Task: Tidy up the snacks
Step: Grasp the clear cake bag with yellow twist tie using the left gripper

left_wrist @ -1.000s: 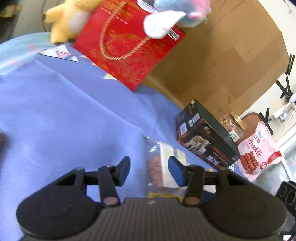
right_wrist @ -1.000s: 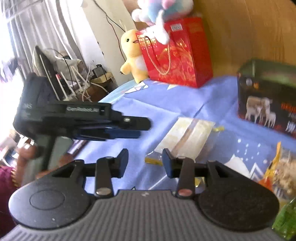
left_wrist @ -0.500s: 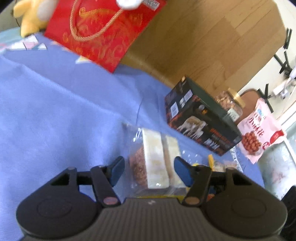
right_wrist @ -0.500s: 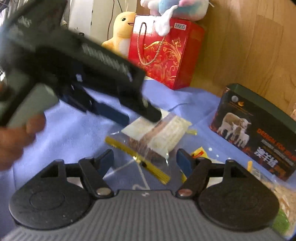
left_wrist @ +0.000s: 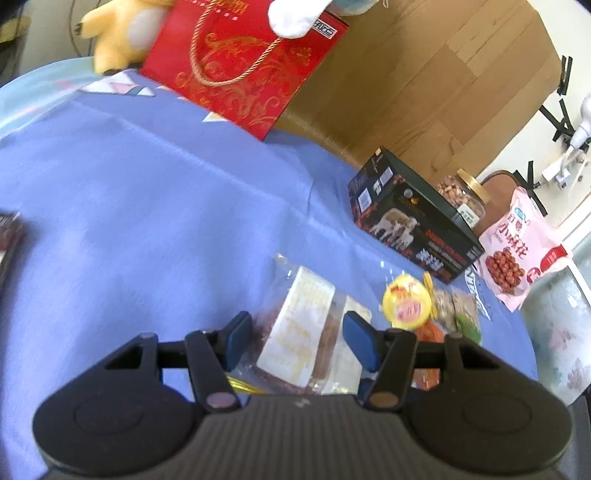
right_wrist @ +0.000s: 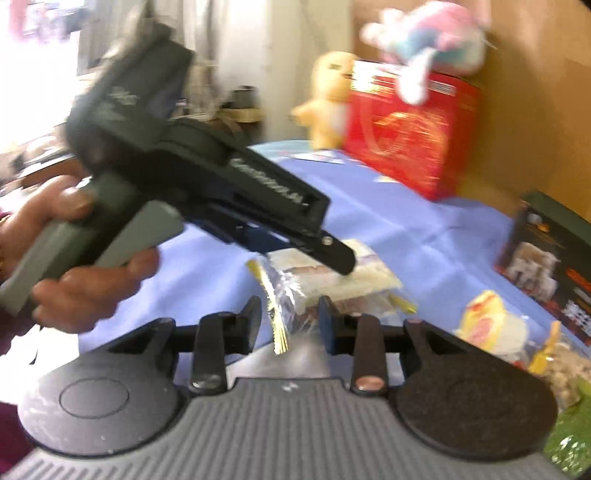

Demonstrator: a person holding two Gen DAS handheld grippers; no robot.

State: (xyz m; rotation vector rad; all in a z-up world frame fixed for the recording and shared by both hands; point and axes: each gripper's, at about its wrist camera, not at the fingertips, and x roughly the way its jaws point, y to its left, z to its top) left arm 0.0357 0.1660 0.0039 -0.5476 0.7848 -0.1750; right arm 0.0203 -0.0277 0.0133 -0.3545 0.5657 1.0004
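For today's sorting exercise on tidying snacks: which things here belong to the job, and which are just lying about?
Job: clear snack bag between both grippers, yellow round snack, dark sheep box, nut jar, pink snack bag.

Lying about: red gift bag, yellow plush, blue cloth.

Bright daylight, fisheye-warped edges, right view motion-blurred.

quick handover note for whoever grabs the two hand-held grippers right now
Left hand-held gripper: jaws apart around the clear snack bag; grip unclear.
Right hand-held gripper: jaws closing on that bag's near end; contact unclear.
Bag lies on the blue cloth. Beside it are a yellow round snack and a mixed nut bag; further back, a dark box, a nut jar and a pink bag.
Done: nothing visibly sorted.
Left: secure the bag, then group all snacks.
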